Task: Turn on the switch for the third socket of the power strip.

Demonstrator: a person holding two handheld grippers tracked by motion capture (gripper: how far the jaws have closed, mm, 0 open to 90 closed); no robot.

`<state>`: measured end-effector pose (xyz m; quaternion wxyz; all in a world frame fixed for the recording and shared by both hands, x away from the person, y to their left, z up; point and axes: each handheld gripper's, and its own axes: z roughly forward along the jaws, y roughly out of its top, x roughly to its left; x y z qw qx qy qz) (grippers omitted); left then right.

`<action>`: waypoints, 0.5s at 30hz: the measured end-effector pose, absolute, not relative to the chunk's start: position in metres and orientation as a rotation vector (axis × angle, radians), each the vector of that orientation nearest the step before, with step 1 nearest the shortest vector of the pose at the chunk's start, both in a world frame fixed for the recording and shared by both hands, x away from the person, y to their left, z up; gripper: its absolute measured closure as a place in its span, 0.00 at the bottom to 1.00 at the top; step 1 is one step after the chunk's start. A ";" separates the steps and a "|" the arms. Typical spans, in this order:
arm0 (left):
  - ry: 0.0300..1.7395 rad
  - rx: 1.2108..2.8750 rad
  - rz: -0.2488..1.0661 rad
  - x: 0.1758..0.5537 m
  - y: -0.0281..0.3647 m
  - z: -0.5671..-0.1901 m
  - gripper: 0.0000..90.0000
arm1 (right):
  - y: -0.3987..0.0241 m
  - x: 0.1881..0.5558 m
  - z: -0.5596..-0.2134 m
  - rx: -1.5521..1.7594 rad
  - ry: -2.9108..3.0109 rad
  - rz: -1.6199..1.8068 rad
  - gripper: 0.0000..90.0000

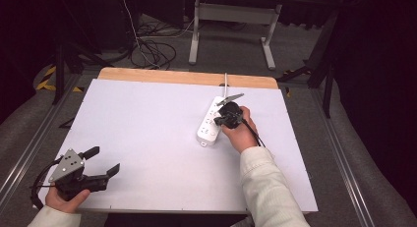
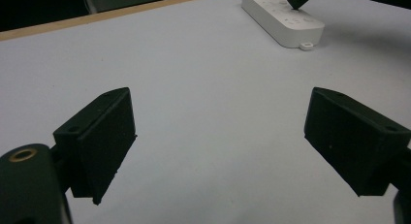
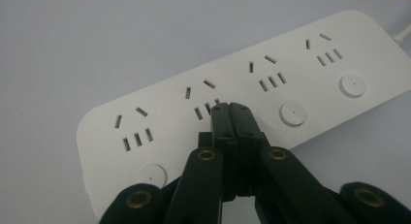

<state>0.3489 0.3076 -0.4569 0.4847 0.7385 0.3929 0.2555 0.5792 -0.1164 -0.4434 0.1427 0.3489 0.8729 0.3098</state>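
**Kid:** Power strip (image 1: pixel 212 120)! It's white and lies on the far right part of the table, with its cord going off the back. What's that hand doing?

**Grown-up:** The right gripper (image 3: pixel 231 110) has its two jaws pressed tight together with nothing between them. The tip is down on the strip, beside the second set of holes. I think it wants to push a round button (image 3: pixel 293 113).

**Kid:** How do you do that well?

**Grown-up:** Go straight down on the middle of the button, slow, so the strip doesn't slide.

**Kid:** And the other one?

**Grown-up:** The left gripper (image 1: pixel 100 161) is at the near left corner, jaws wide apart, holding nothing.

**Kid:** The table (image 1: pixel 147 119) is white and flat, with a wooden edge at the back.

**Grown-up:** Yes. Behind it the room is dark, with cables (image 1: pixel 152 50) on a grey floor.
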 end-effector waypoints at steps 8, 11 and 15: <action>0.959 1.798 0.620 0.349 0.307 -0.457 0.13 | -0.115 0.578 -0.443 1.027 2.523 0.880 1.00; 0.958 1.797 0.621 0.349 0.307 -0.457 0.13 | -0.114 0.578 -0.444 1.021 2.523 0.865 1.00; 0.957 1.799 0.621 0.349 0.307 -0.457 0.13 | -0.111 0.577 -0.444 1.013 2.516 0.836 1.00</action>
